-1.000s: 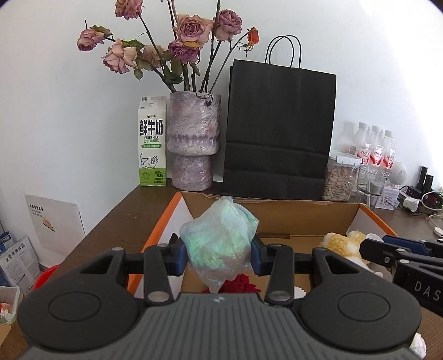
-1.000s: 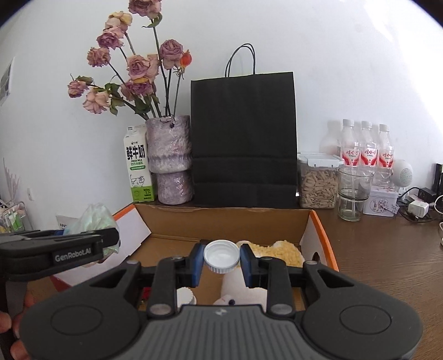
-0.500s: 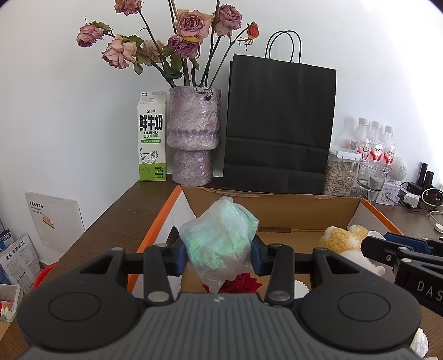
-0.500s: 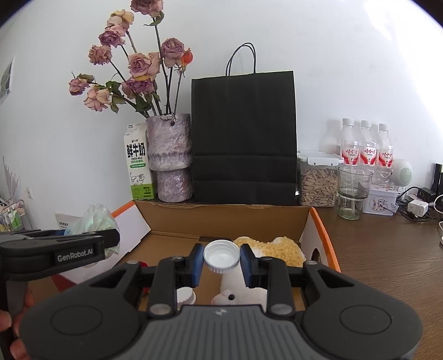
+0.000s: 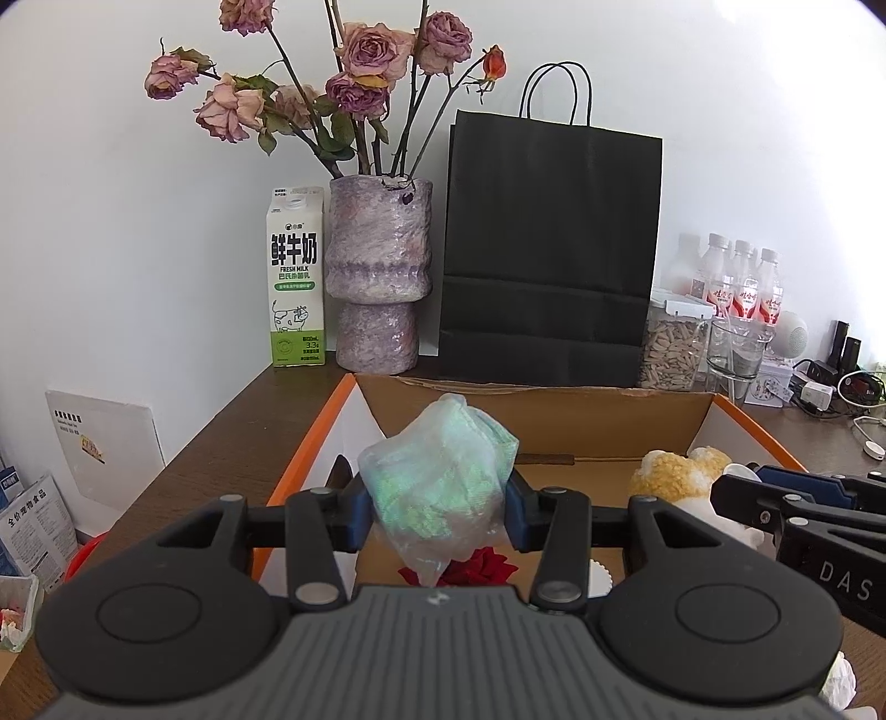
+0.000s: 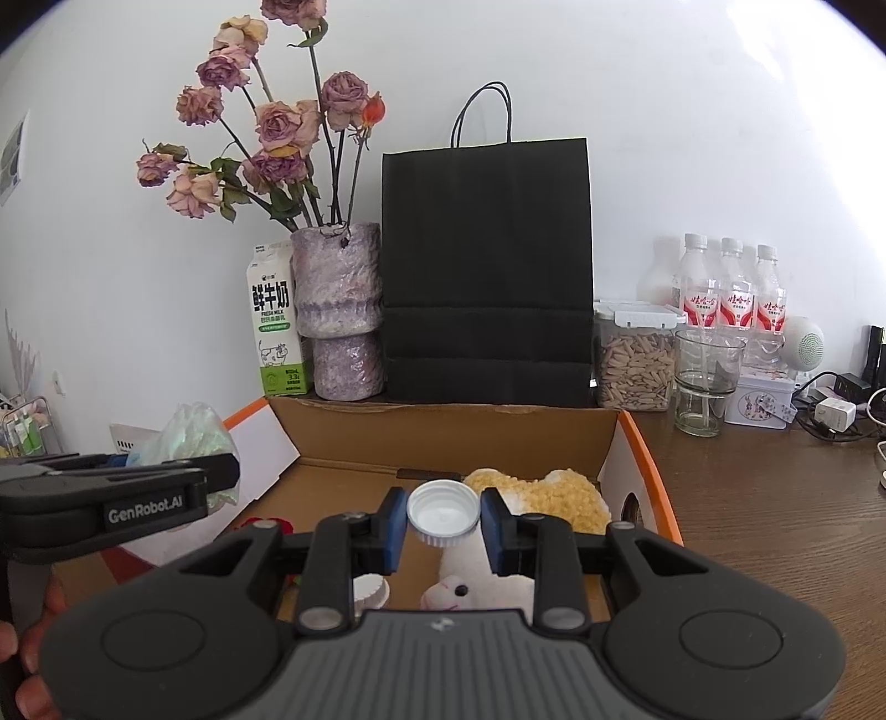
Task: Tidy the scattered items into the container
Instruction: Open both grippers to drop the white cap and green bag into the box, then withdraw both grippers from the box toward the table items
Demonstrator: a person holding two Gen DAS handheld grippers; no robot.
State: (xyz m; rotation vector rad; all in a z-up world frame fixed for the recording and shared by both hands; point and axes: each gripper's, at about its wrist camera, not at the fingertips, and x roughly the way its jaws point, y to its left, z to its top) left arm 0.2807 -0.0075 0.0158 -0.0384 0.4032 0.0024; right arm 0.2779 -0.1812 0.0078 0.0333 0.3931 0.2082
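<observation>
1. Stood against a plain white wall [image 5: 138, 221]: a brown wooden table [image 6: 775, 526].
2. Lined up at the back: milk carton [image 5: 296, 277], purple vase [image 5: 379, 277] of dried roses [image 5: 365, 50], black paper bag [image 5: 548, 249].
3. Farther right: seed jar [image 6: 637, 360], glass [image 6: 706, 376], water bottles [image 6: 733, 293].
4. Lit brightly from upper right.

The box [image 6: 454, 426] sits on the table [image 6: 775, 498]; behind it, left to right: milk carton [image 6: 275, 327], vase [image 6: 338, 310], paper bag [image 6: 487, 271], jar [image 6: 635, 360].
</observation>
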